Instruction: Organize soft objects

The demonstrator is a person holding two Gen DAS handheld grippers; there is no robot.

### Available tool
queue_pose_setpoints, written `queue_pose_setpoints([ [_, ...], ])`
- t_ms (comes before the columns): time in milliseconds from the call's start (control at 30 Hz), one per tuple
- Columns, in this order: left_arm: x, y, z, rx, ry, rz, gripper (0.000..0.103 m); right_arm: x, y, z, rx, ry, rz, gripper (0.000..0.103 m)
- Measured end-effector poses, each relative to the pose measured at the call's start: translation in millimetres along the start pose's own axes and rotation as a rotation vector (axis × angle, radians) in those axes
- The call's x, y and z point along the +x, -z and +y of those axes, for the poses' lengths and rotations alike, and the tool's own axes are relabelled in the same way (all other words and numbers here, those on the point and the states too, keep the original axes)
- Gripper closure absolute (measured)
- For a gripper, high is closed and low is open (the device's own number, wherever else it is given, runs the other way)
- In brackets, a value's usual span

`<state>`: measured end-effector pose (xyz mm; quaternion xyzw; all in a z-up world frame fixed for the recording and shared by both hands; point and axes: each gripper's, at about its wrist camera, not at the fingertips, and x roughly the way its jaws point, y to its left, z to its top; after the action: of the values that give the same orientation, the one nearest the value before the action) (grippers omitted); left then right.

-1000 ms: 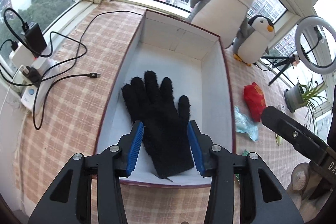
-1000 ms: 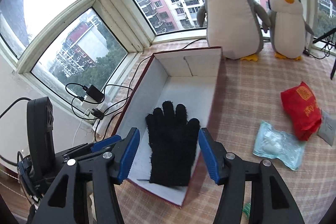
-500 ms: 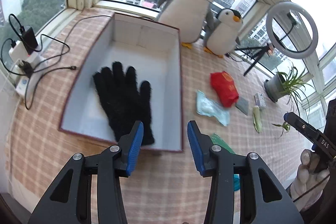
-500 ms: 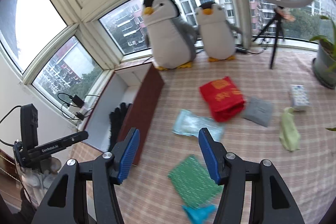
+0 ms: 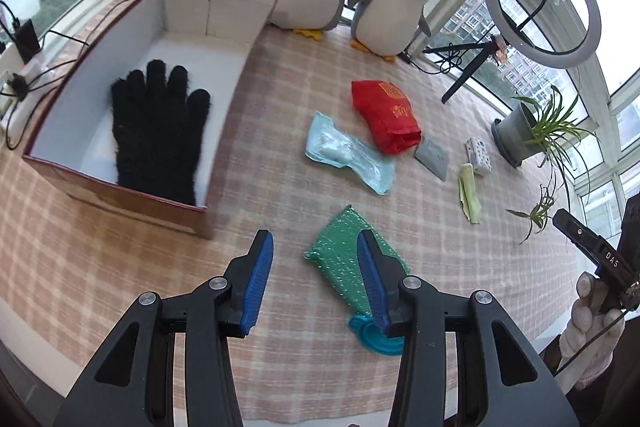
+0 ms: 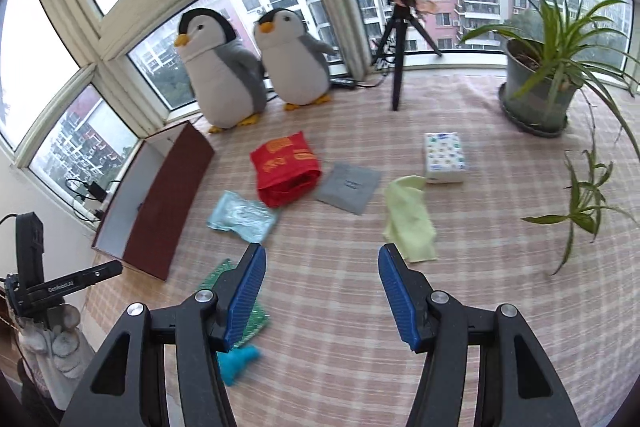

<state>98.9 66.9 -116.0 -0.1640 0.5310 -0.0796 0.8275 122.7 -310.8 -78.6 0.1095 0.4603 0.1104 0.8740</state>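
Table [image 5: 280, 163]: a checked cloth covers it, and many soft things lie on it.
Box [image 5: 120, 195]: open, white inside, dark red outside, at 10 o'clock in the left wrist view.
Black glove [image 5: 158, 131]: fuzzy, flat inside the box, fingers pointing to 12 o'clock.
Red bag [image 5: 386, 115]: crumpled, at about 1 o'clock past the left claw, touching the light blue packet [image 5: 348, 151].
Green bubble bag [image 5: 340, 255]: bumpy and shiny, just in front of the left claw; the claw's right finger covers part of it.
Blue thing [image 5: 370, 337]: peeks out beside the green bubble bag, partly hidden.
Yellow cloth [image 6: 410, 219]: soft and folded, at 1 o'clock just past the right claw.
Grey pouch [image 6: 348, 187]: flat, between the red bag and the yellow cloth.
Tissue pack [image 6: 444, 157]: white with dots, touching the top of the yellow cloth.
Penguins [image 6: 224, 79]: two plush toys standing by the window at 11 o'clock.
Ring light [image 5: 542, 7]: on a tripod near the potted plant [image 6: 536, 95].
Left claw [image 5: 314, 279]: apart, holding nothing.
Right claw [image 6: 322, 295]: apart, holding nothing, over bare cloth.
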Motion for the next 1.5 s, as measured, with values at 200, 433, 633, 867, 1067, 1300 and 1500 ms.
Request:
queue_pose_setpoints([
  [200, 21.4, 7.6, -22.8, -0.023, 0.017, 0.055, 0.061, 8.7, -10.3, -36.8, -0.017, 0.021, 0.047, 0.048],
  [433, 42.0, 14.8, -44.5, -0.060, 0.026, 0.096, 0.061, 28.0, -18.2, -65.4, -0.027, 0.037, 0.078, 0.048],
  [633, 56.2, 2.4, -62.7, -0.042, -0.008, 0.096, 0.061, 50.0, -23.5, -75.4, -0.065, 0.055, 0.105, 0.048],
  [867, 74.2, -21.0, -60.1, -0.074, -0.049, 0.097, 0.061, 78.2, -29.0, -81.1, -0.082, 0.053, 0.146, 0.048],
  [1067, 85.2, -32.0, -42.2, -0.163, -0.048, 0.112, 0.061, 92.9, -33.4, -84.4, -0.088, 0.047, 0.162, 0.048],
  [1300, 103.1, -51.2, -38.6, -0.186, -0.060, 0.109, 0.061, 108.6, -38.1, -86.8, -0.081, 0.044, 0.181, 0.048],
  [1500, 119.1, -77.1, -49.6, -0.004, -0.142, 0.139, 0.060, 118.8, -38.3, -86.8, -0.100, 0.041, 0.200, 0.048],
])
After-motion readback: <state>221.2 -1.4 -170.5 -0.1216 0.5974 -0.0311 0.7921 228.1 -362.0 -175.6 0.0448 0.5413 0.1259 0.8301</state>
